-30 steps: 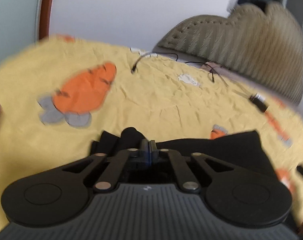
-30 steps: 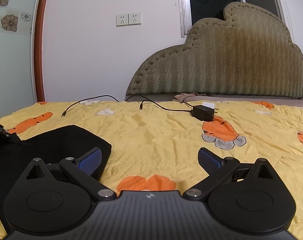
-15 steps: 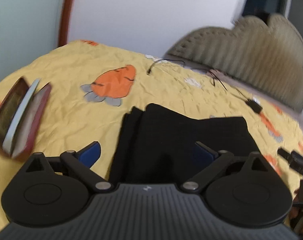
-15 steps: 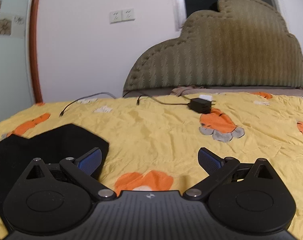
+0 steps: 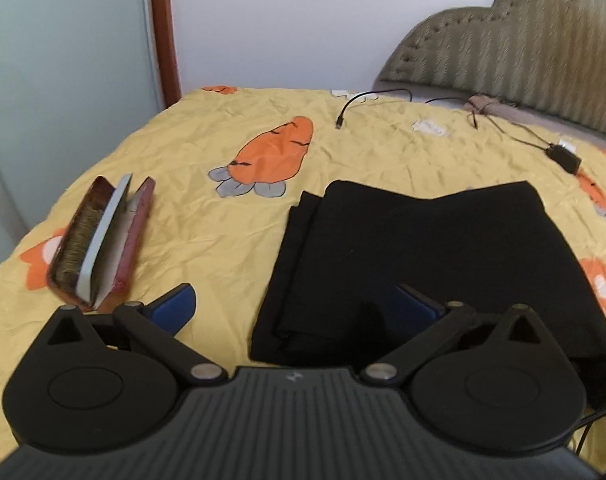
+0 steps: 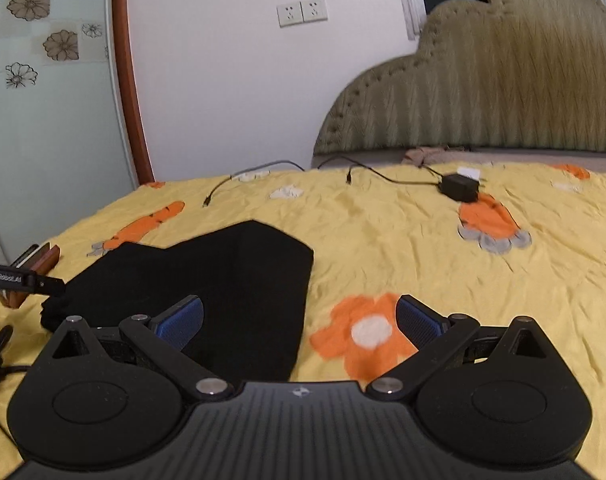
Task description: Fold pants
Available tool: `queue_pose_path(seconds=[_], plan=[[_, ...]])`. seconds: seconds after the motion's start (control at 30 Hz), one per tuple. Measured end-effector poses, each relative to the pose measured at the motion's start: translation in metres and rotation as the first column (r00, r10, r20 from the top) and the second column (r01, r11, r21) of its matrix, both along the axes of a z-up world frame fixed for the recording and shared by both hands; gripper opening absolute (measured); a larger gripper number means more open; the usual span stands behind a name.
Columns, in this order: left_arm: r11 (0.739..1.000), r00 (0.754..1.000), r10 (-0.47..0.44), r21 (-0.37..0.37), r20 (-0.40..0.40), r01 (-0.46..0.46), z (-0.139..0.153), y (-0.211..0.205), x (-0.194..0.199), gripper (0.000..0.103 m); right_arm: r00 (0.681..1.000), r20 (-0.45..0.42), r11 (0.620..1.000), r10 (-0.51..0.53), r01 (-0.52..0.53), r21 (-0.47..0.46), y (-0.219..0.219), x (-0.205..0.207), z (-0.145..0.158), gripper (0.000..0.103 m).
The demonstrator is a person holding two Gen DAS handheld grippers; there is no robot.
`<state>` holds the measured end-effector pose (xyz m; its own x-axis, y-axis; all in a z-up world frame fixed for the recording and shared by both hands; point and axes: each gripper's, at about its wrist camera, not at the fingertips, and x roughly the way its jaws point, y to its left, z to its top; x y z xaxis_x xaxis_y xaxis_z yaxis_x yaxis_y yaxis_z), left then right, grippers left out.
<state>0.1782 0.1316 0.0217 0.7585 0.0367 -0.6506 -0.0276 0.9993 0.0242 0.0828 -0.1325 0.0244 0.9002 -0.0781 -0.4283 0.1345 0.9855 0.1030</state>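
The black pants [image 5: 423,256] lie folded into a compact stack on the yellow bedsheet [image 5: 223,208]. They also show in the right wrist view [image 6: 207,276]. My left gripper [image 5: 299,306] is open and empty, above the near left edge of the pants. My right gripper [image 6: 299,320] is open and empty, over the near right edge of the pants. Part of the left gripper [image 6: 19,280] shows at the left edge of the right wrist view.
An open reddish-brown case [image 5: 99,240] lies left of the pants. A black charger [image 6: 459,188] and cables [image 5: 367,100] lie near the padded headboard [image 6: 483,92]. A wall and glass door stand at the left.
My left gripper has let go of the pants, opened and pulled back and up. The pants now lie flat and folded. My right gripper has stayed open and has risen a little.
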Motion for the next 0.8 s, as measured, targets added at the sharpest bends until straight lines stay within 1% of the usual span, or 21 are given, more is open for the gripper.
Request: queue_pose_path(seconds=[0.1,0.2,0.27,0.43,0.57,0.7,0.8], plan=[[1.0,1.0,0.016,-0.013,-0.01,-0.016,0.002,-0.001,-0.005,0.103,0.999,-0.031,1.0,-0.028,0.028,-0.006,-0.003,-0.007,-0.001,0.103],[1.0,1.0,0.02,0.008,0.0,-0.02,0.004,-0.004,-0.012,0.103,0.998,-0.045,0.998,-0.04,0.042,0.044,-0.011,-0.018,-0.002,0.103],[1.0,1.0,0.014,0.026,0.006,-0.014,0.006,-0.007,-0.017,0.103,0.998,-0.043,0.997,-0.053,0.055,0.054,-0.015,-0.026,-0.001,0.103],[1.0,0.999,0.005,-0.001,0.033,-0.005,0.014,-0.008,-0.033,0.103,0.997,-0.038,0.995,-0.066,0.069,0.068,-0.018,-0.041,0.002,0.103],[1.0,1.0,0.0,0.021,0.031,0.0,0.015,-0.012,-0.04,0.103,0.997,-0.024,0.995,-0.071,0.073,0.061,-0.015,-0.05,0.005,0.103],[1.0,1.0,0.001,0.014,0.023,-0.001,0.015,-0.013,-0.046,0.103,0.998,-0.011,0.997,-0.066,0.066,0.05,-0.011,-0.058,0.009,0.103],[1.0,1.0,-0.008,0.015,0.024,0.008,0.015,-0.014,-0.051,0.103,0.998,-0.002,0.996,-0.071,0.071,0.058,-0.01,-0.062,0.012,0.103]])
